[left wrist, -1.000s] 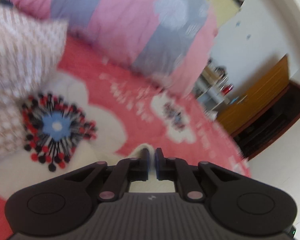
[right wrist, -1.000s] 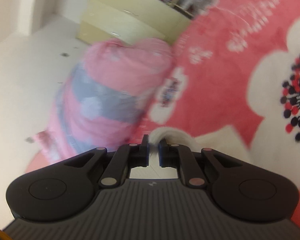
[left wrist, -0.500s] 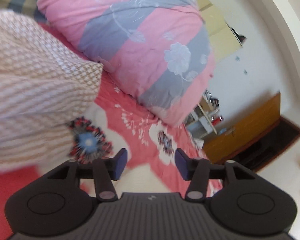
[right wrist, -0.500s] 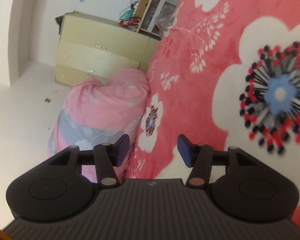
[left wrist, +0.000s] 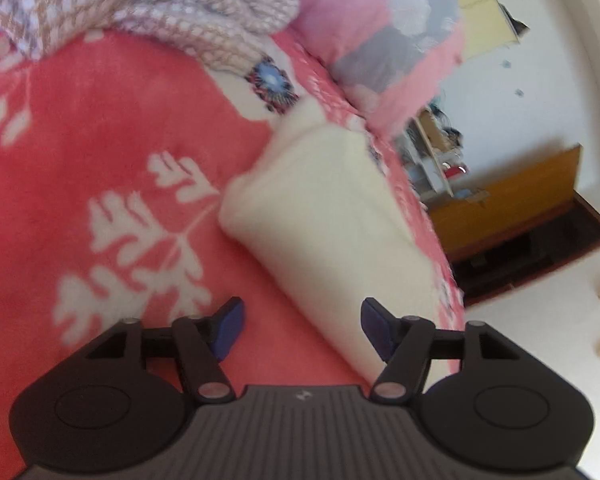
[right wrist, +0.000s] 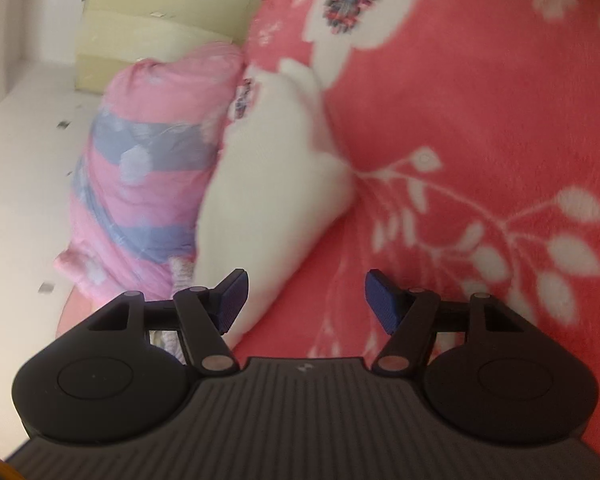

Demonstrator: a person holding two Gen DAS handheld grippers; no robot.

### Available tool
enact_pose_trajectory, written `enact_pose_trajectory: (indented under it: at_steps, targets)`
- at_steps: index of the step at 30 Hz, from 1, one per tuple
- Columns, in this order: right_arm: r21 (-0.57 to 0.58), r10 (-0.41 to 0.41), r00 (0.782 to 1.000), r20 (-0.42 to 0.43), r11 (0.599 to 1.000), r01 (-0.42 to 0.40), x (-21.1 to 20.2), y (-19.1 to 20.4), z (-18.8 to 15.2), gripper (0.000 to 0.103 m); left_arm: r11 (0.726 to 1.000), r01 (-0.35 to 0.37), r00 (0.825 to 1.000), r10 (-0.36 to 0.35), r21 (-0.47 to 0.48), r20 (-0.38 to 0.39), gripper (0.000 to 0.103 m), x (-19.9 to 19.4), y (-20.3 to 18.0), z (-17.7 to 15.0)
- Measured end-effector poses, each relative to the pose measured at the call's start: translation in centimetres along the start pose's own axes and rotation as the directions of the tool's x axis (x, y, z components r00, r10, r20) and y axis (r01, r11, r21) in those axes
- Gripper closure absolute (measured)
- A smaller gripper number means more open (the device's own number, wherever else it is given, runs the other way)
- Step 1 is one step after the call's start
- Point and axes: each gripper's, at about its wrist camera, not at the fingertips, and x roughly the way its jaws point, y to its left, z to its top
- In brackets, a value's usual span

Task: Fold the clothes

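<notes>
Progress: a cream garment [left wrist: 324,216] lies on the bed's red floral blanket [left wrist: 100,128] as a long, narrow, doubled-over bundle, so at least one fold appears done. Its near end tapers to a point and its far end looks bunched, though blur keeps the edges from being read with confidence. Judged from this, the piece wants a further fold across its length, or squaring up, before it counts as finished. A second article, a brown-and-white patterned cloth [left wrist: 148,4], lies crumpled at the head of the blanket and looks unfolded; that work remains. A pink and grey quilt [left wrist: 384,28] is heaped beyond both.

Location: the garment lies near the bed's edge, just ahead of both grippers. In the right wrist view it [right wrist: 276,176] lies alongside the quilt [right wrist: 140,152].

Left hand-held gripper [left wrist: 302,330]: jaws apart and opening, nothing clamped. It points downward along the blanket; the garment's near tip lies beside its right finger, contact uncertain.

Right hand-held gripper [right wrist: 306,300]: jaws apart and opening, nothing clamped. It points downward likewise; the garment's near end lies at its left finger, not pressed between the pads.
</notes>
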Motion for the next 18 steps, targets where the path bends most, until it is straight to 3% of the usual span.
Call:
enact_pose_trajectory:
  at_steps: [3,10,12,14,18]
  targets:
    - [-0.041,-0.008,0.999,0.040,0.999,0.010,1.4,0.9,0.8,0.038,1.000,-0.001,0.999,0.002,-0.017,0.042,0.038,1.6,-0.5,0.8]
    - [-0.070,-0.050,0.998,0.024,0.996,0.052,6.8,1.7,4.8,0.040,0.999,-0.006,0.993,0.011,-0.044,0.115,0.053,4.3,-0.4,1.7]
    - [-0.075,-0.046,0.998,0.030,0.996,0.048,7.8,1.6,5.5,0.045,0.999,-0.011,0.990,0.017,-0.051,0.137,0.056,4.7,-0.5,1.6]
    - [-0.085,-0.033,0.999,0.015,0.996,0.034,8.8,1.4,6.2,0.064,0.998,-0.015,0.989,0.024,-0.062,0.145,0.071,4.9,-0.5,1.6]
    - [-0.087,0.004,1.000,-0.009,0.996,-0.005,8.4,1.3,6.9,0.076,0.995,0.001,0.988,0.014,-0.098,0.151,0.078,3.7,-0.9,1.7]
